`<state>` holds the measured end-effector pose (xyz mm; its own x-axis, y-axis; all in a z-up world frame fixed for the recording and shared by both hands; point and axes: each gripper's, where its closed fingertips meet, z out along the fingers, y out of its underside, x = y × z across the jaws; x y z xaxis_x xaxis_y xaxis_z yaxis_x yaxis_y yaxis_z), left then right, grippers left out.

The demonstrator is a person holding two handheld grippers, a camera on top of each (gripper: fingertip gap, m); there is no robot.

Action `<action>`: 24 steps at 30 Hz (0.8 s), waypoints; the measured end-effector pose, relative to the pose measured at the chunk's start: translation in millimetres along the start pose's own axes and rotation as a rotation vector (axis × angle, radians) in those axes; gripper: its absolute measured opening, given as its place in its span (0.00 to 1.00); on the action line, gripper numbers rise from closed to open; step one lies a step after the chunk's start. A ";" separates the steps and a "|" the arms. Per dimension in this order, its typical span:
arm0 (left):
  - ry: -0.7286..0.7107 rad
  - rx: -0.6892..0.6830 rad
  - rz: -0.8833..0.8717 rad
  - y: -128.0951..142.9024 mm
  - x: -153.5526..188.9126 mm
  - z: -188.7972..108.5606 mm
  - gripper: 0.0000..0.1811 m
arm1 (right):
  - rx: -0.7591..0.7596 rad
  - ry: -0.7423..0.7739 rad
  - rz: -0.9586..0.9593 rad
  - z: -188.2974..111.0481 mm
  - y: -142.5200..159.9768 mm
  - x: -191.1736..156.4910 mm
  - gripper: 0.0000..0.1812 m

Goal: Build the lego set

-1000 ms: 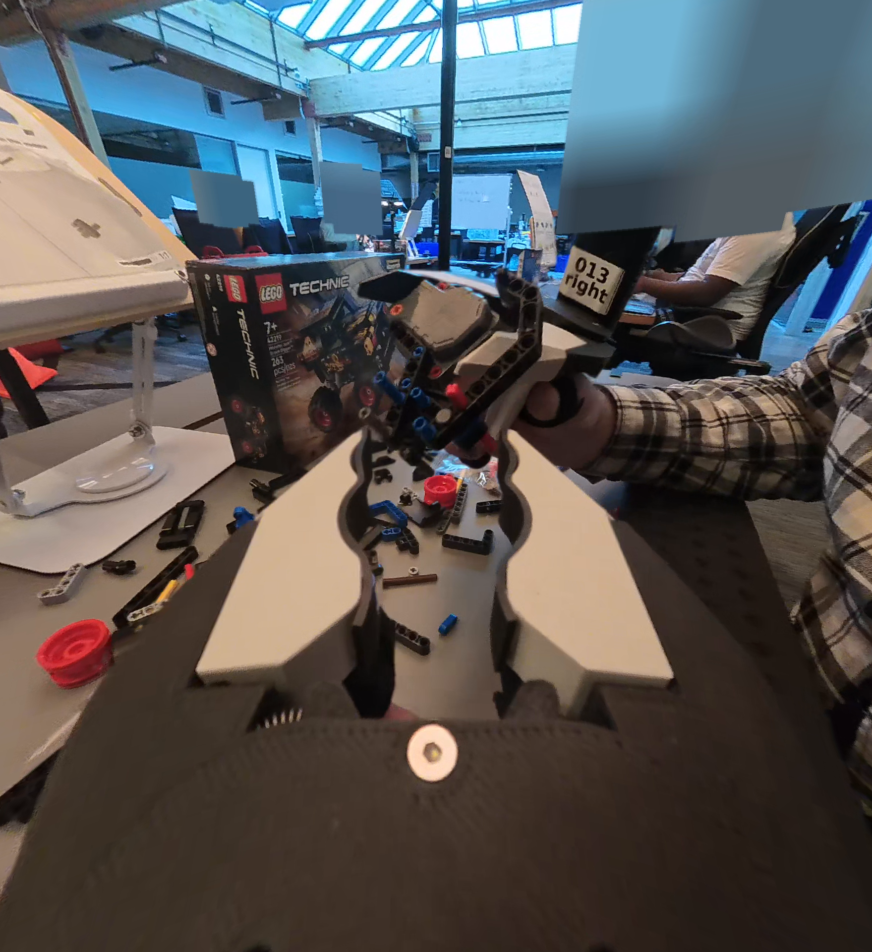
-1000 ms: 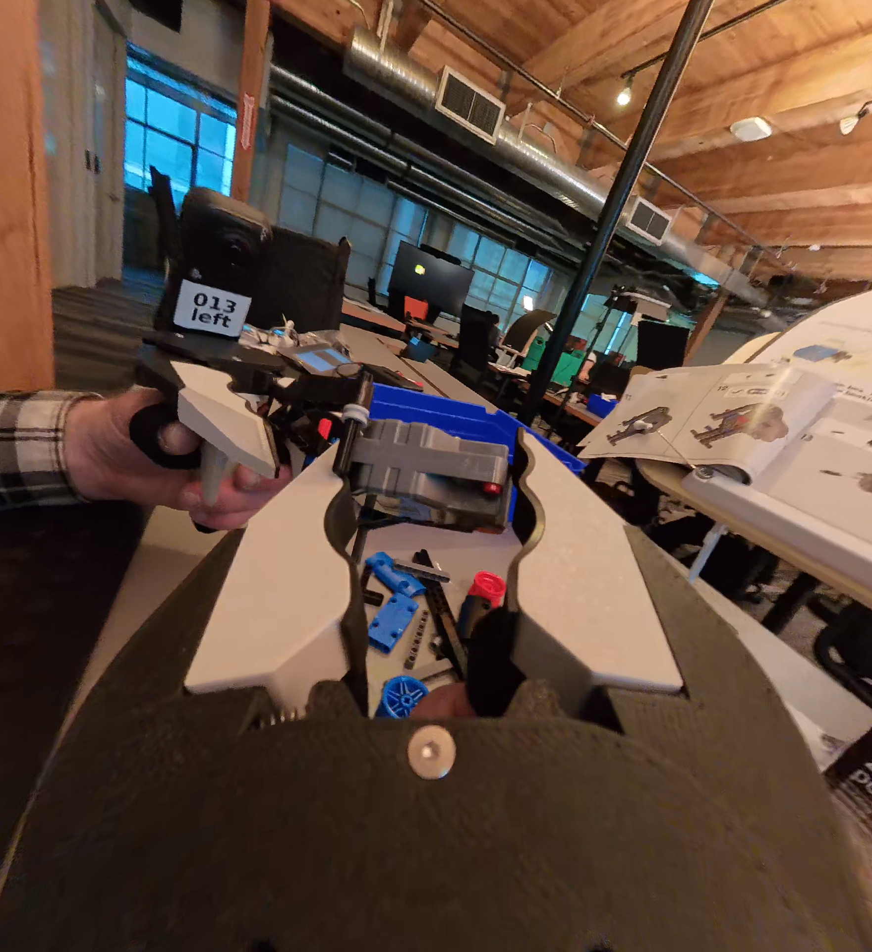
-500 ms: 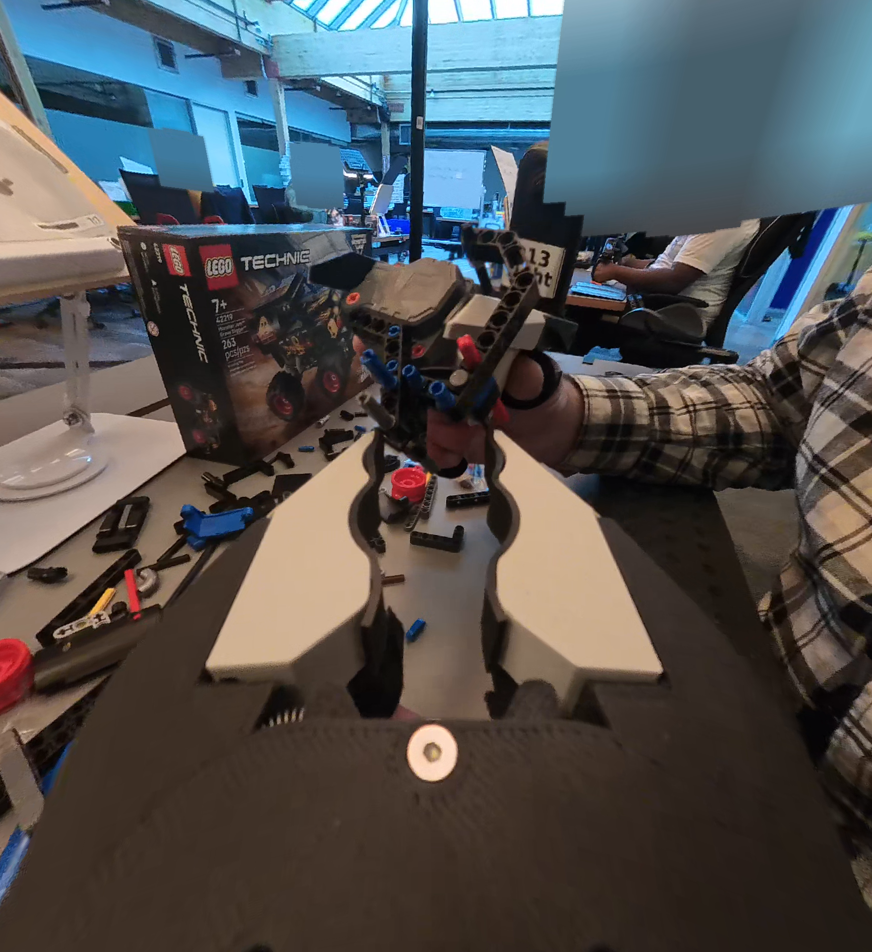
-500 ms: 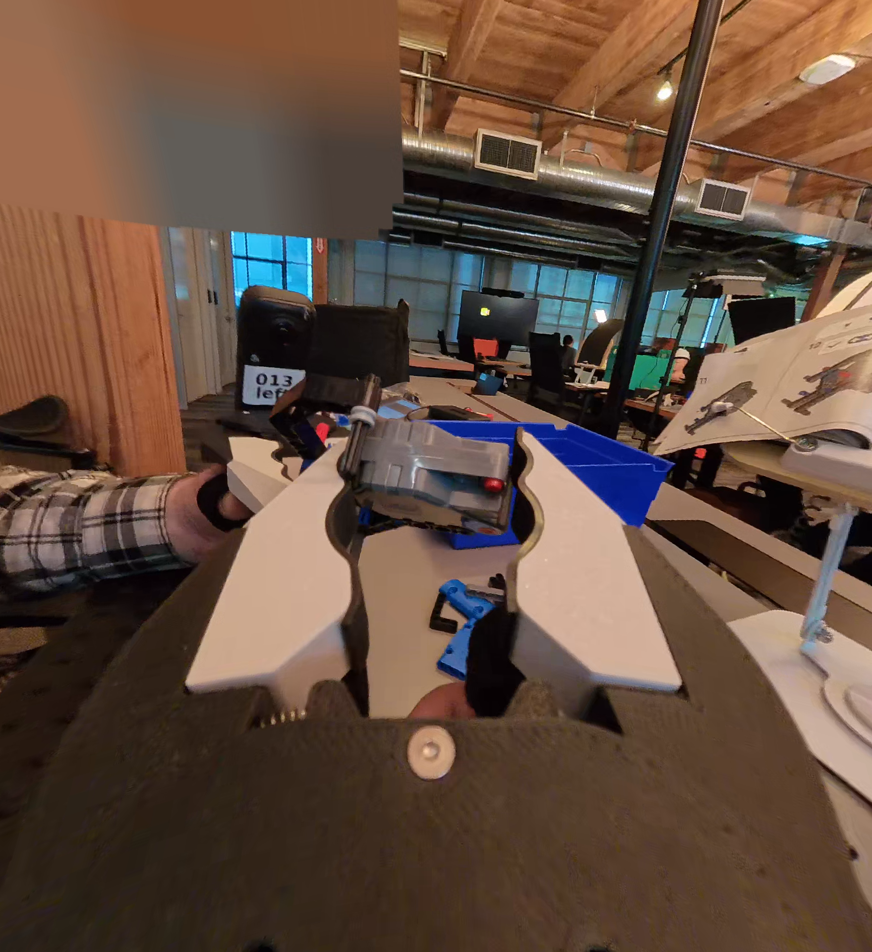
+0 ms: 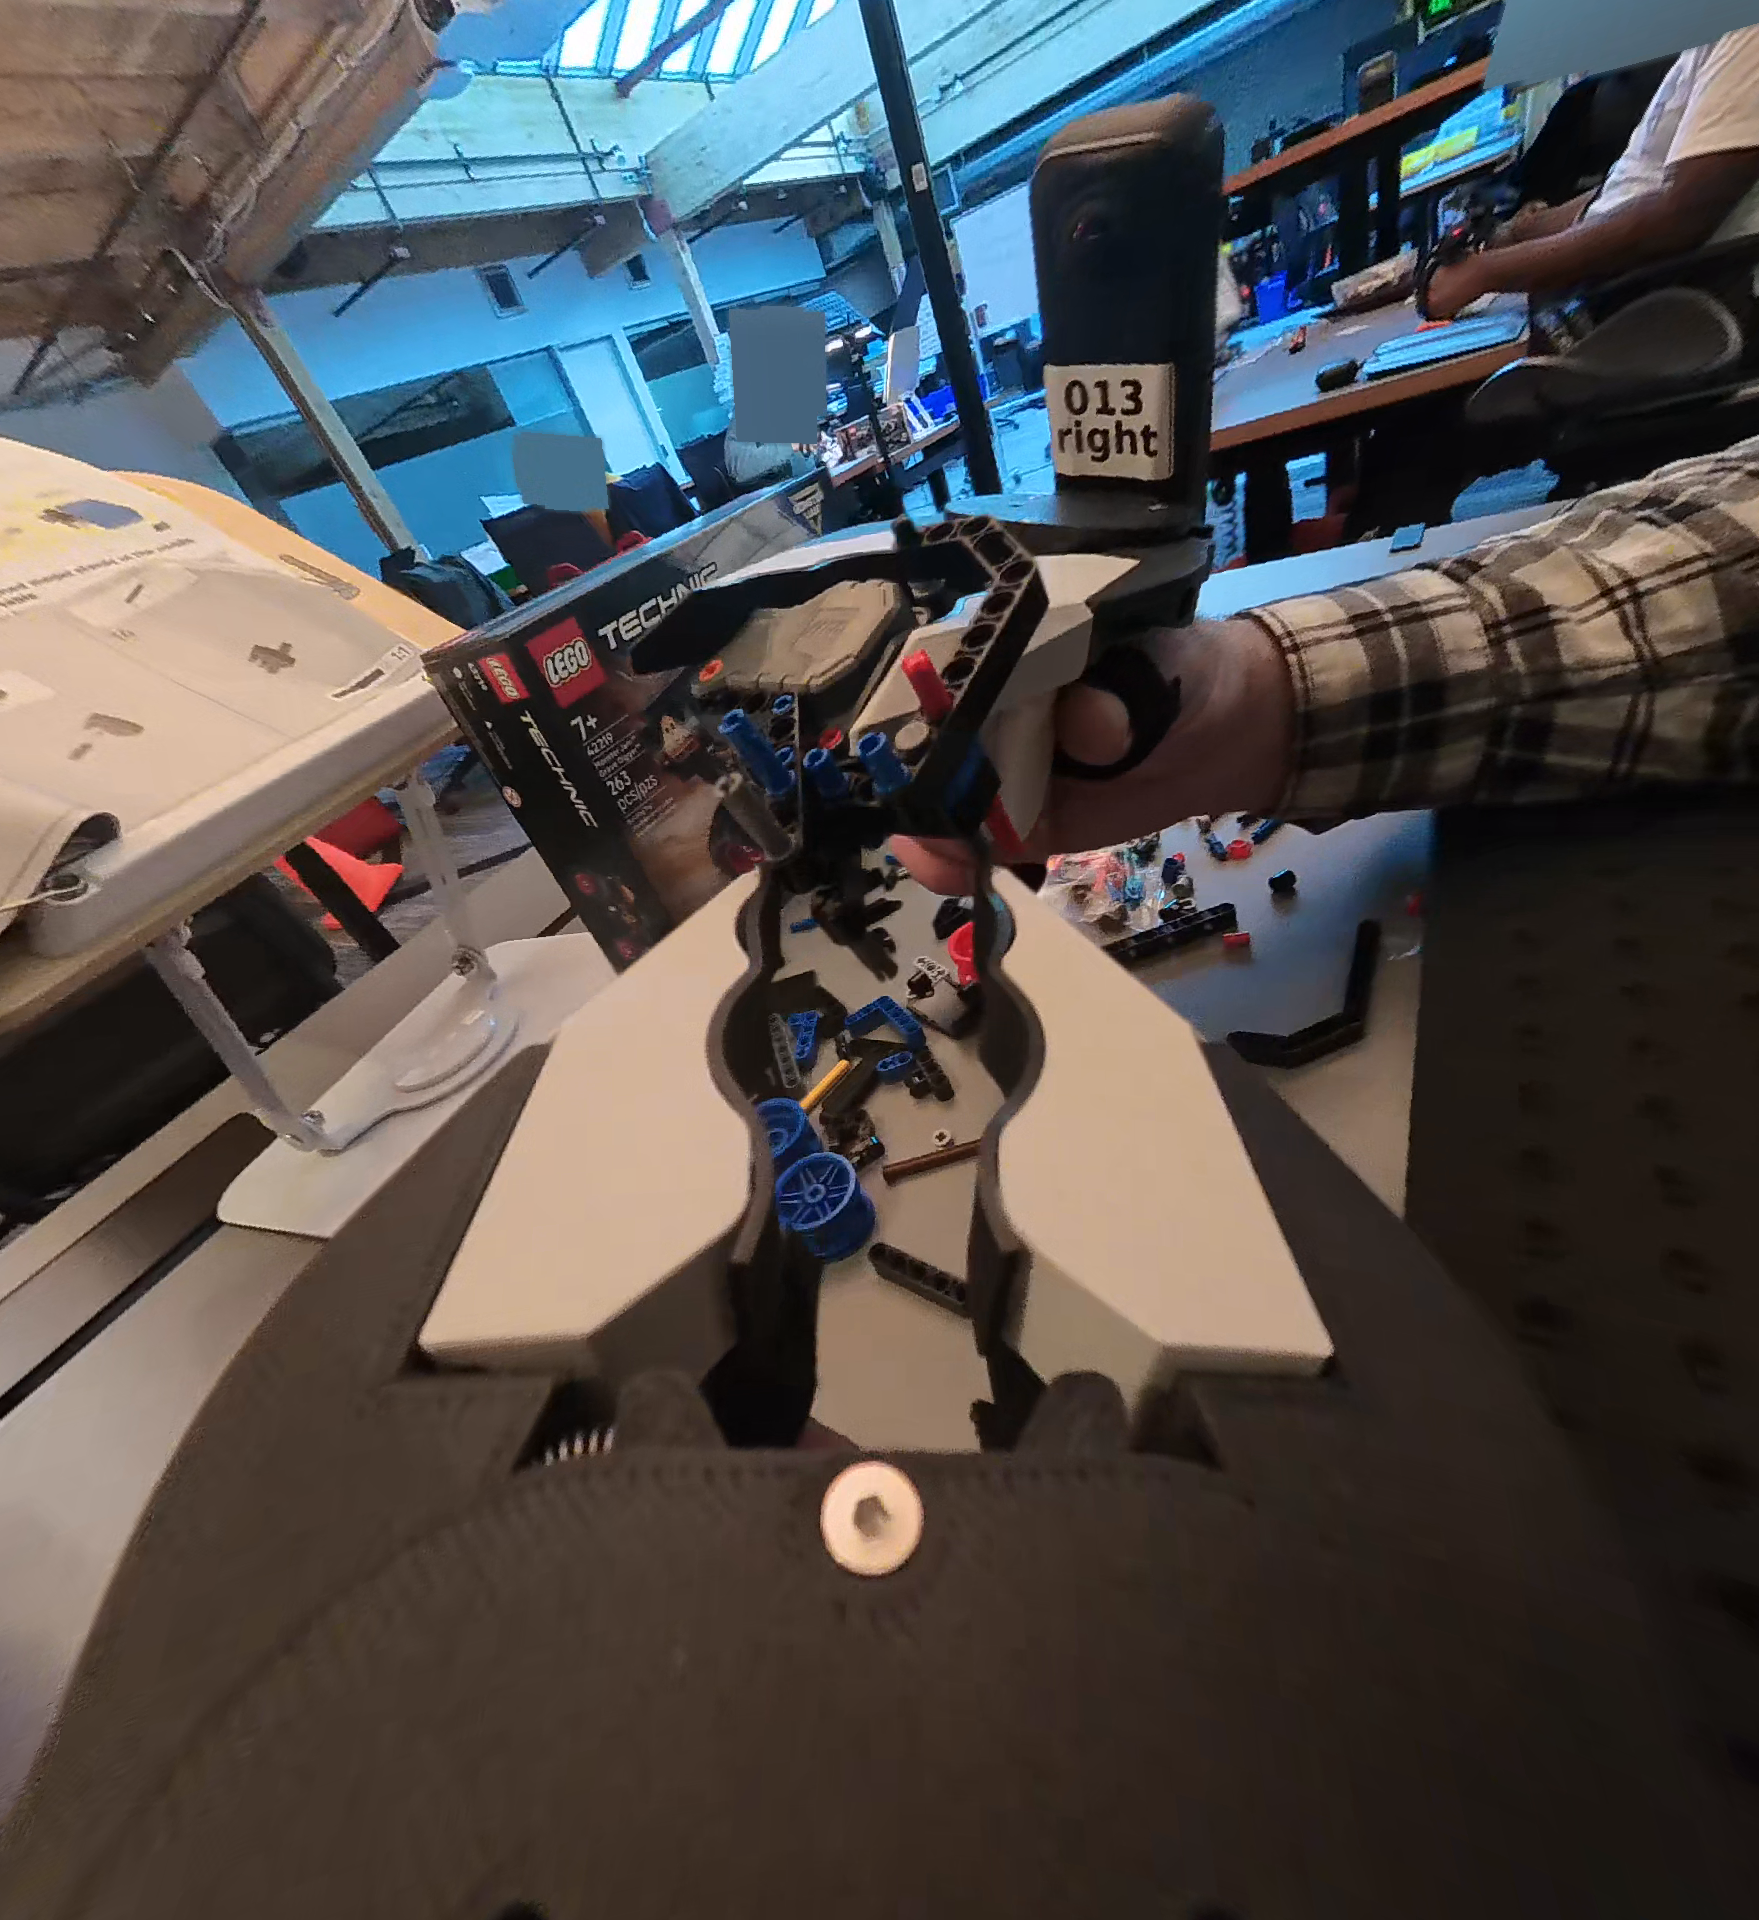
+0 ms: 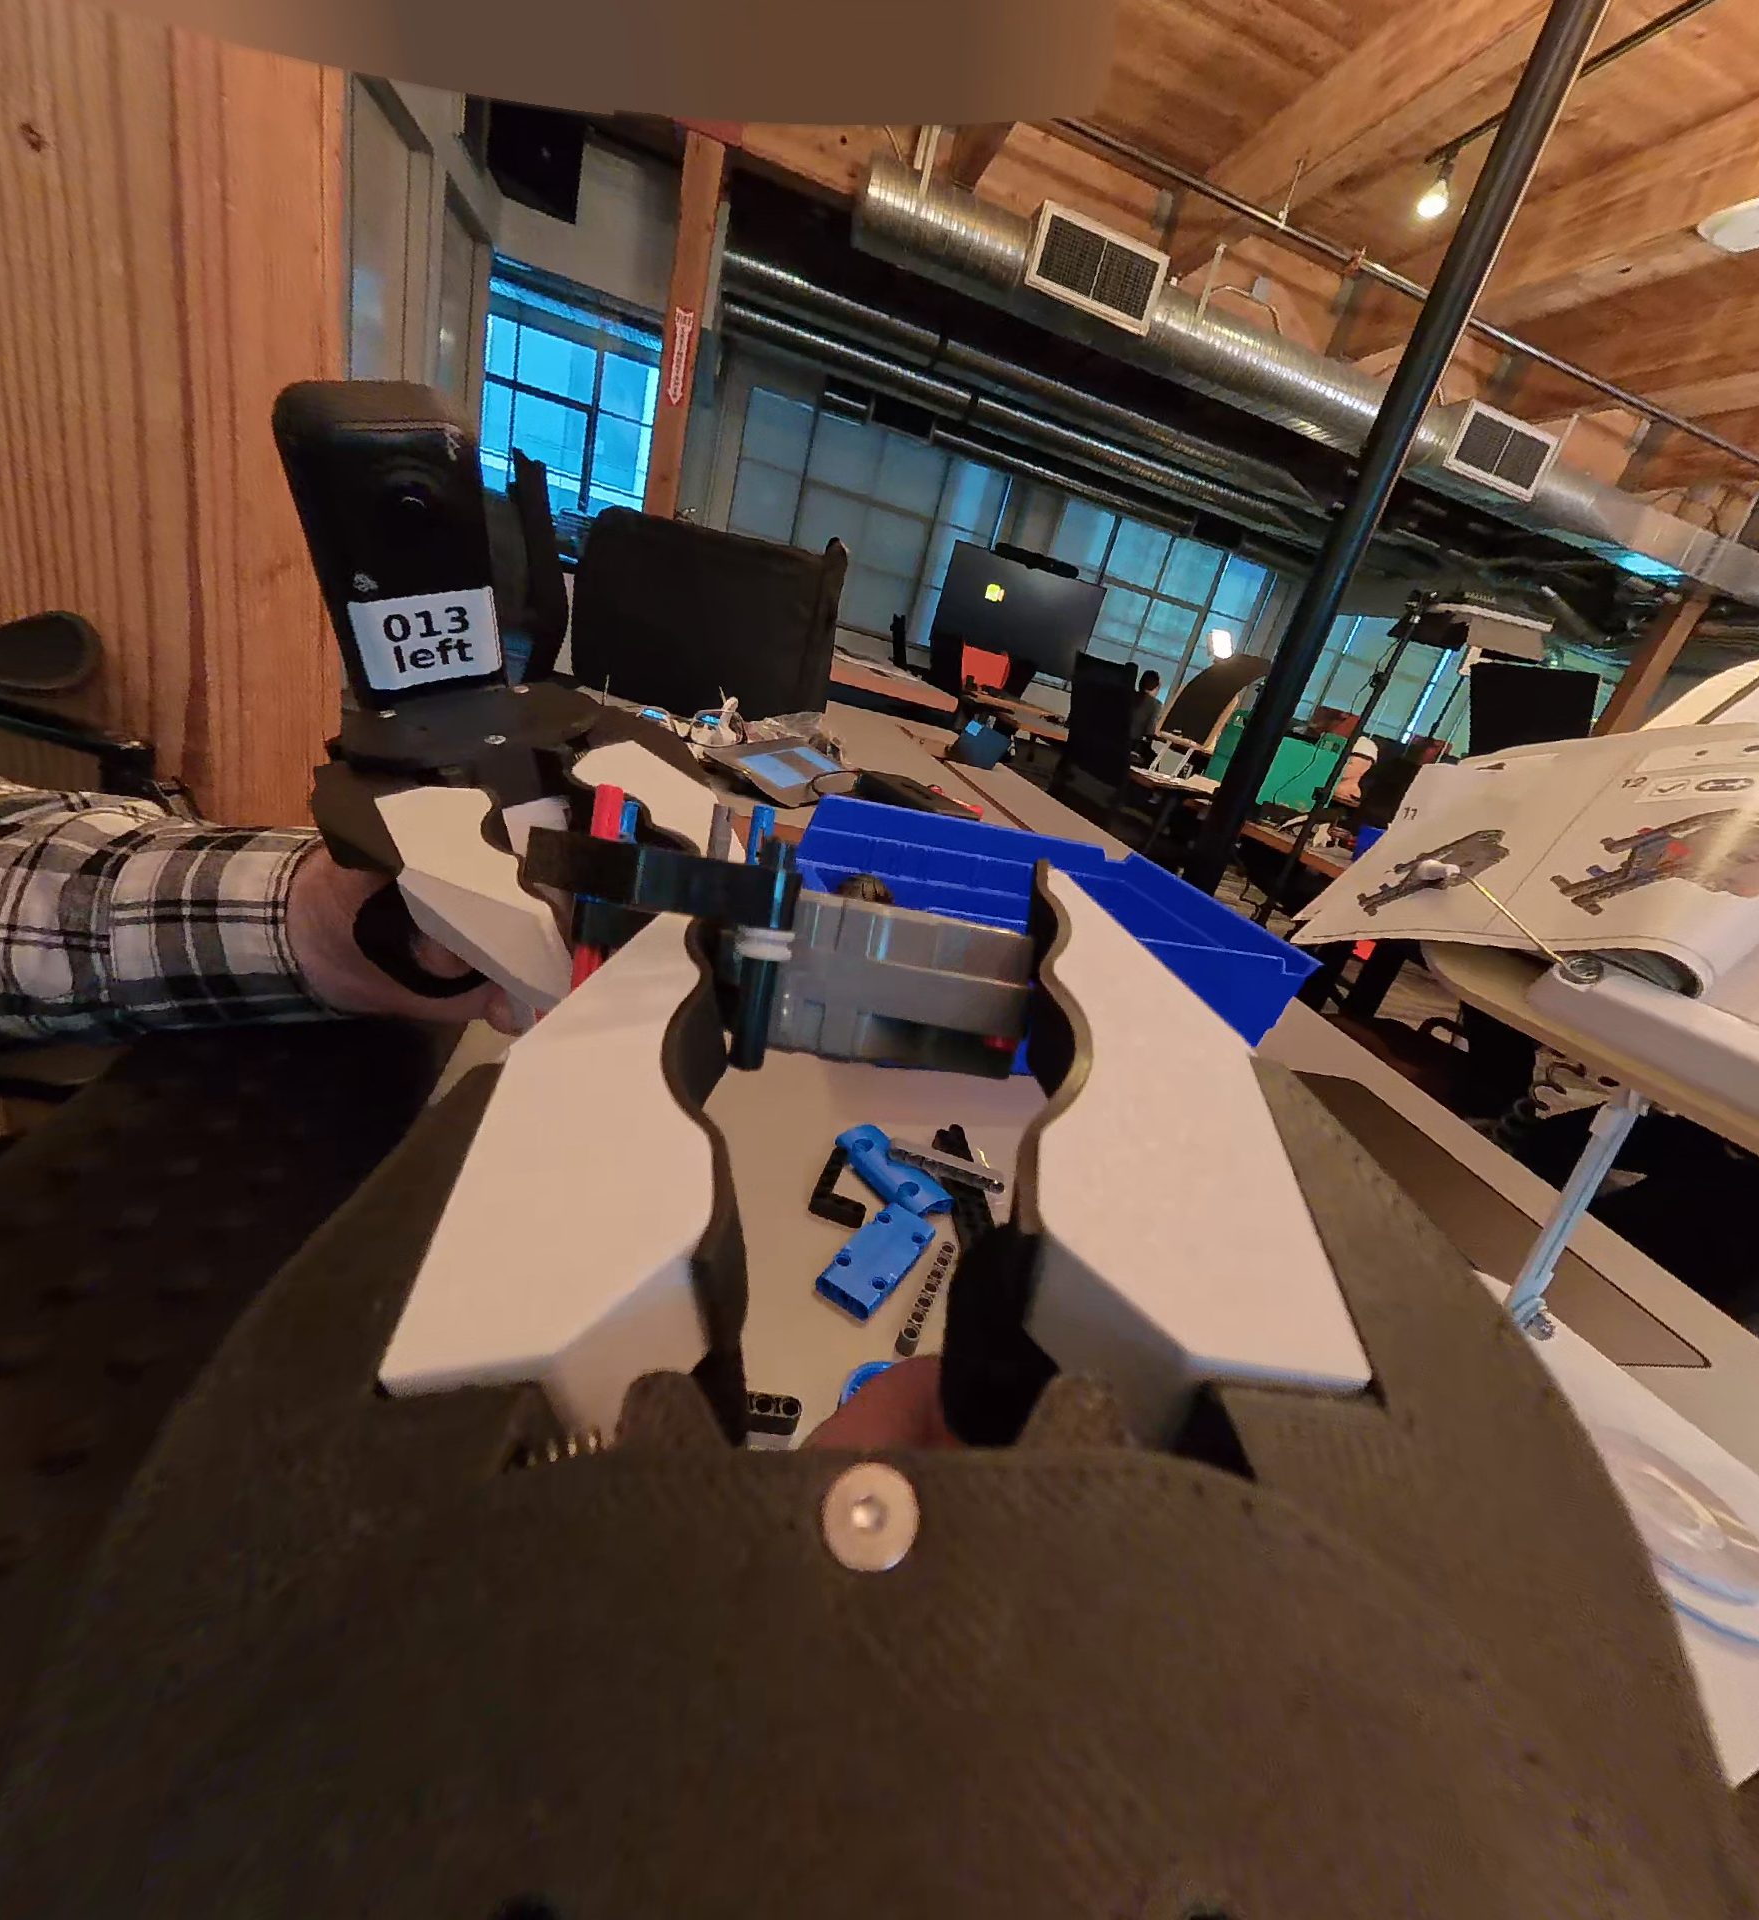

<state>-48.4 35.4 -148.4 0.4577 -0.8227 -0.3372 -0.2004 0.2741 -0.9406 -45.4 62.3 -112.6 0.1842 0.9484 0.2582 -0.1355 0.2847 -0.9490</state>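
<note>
Right gripper (image 6: 870, 961) is clamped on the grey block of the lego assembly (image 6: 906, 971), held above the table (image 6: 781, 1143). Left gripper (image 5: 870, 904) grips the same assembly's black frame from the opposite side. Loose pieces (image 5: 854, 1081) lie on the table below.

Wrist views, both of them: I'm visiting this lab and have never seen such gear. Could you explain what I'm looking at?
There is no robot here. A person holds a tool in each hand, each ending in two-finger tongs with a camera looking along the fingers. One picture looks out over the left tongs, the other over the right tongs; each also shows the opposite tool farther off. Both tongs grip one half-built model in the air. On the table below lie loose parts, such as blue wheels, near the set's box. An instruction booklet lies open on a stand.
</note>
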 end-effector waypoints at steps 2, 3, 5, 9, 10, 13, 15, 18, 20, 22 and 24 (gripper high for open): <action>-0.045 -0.006 0.019 0.9 -6.1 -0.7 0.09 | -0.002 -0.006 -0.007 0.0 0.3 -1.2 0.31; -0.062 -0.005 0.036 0.8 -8.8 -2.0 0.07 | -0.005 -0.012 -0.014 0.5 0.7 -2.7 0.31; -0.049 -0.001 0.007 1.4 -9.1 -2.4 0.09 | -0.015 -0.003 -0.024 1.9 2.5 -2.9 0.31; -0.073 -0.016 0.004 5.2 -12.7 -0.6 0.16 | -0.037 0.024 0.072 2.3 9.9 7.3 0.30; -0.082 -0.017 0.004 5.3 -14.1 0.0 0.20 | -0.039 0.028 0.129 2.8 12.3 10.2 0.31; -0.140 -0.073 0.037 15.2 -22.6 2.9 0.29 | -0.072 0.037 0.263 5.2 21.9 15.8 0.30; -0.175 -0.095 0.067 17.9 -26.2 4.4 0.32 | -0.097 0.012 0.327 7.6 25.0 12.5 0.30; -0.197 -0.120 0.122 20.3 -25.6 7.3 0.28 | -0.157 -0.033 0.408 12.0 34.8 3.7 0.30; -0.189 -0.119 0.141 20.1 -21.9 9.2 0.24 | -0.174 -0.055 0.476 15.7 39.0 -1.7 0.31; -0.188 -0.118 0.133 19.9 -22.3 8.3 0.24 | -0.177 -0.066 0.553 17.4 42.0 -3.2 0.31; -0.178 -0.116 0.105 20.9 -22.7 7.8 0.24 | -0.182 -0.066 0.579 18.1 44.1 -3.3 0.31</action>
<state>-56.3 63.7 -160.7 0.5724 -0.6891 -0.4444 -0.3485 0.2861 -0.8926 -69.6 74.3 -152.0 0.0688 0.9501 -0.3042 -0.0262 -0.3031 -0.9526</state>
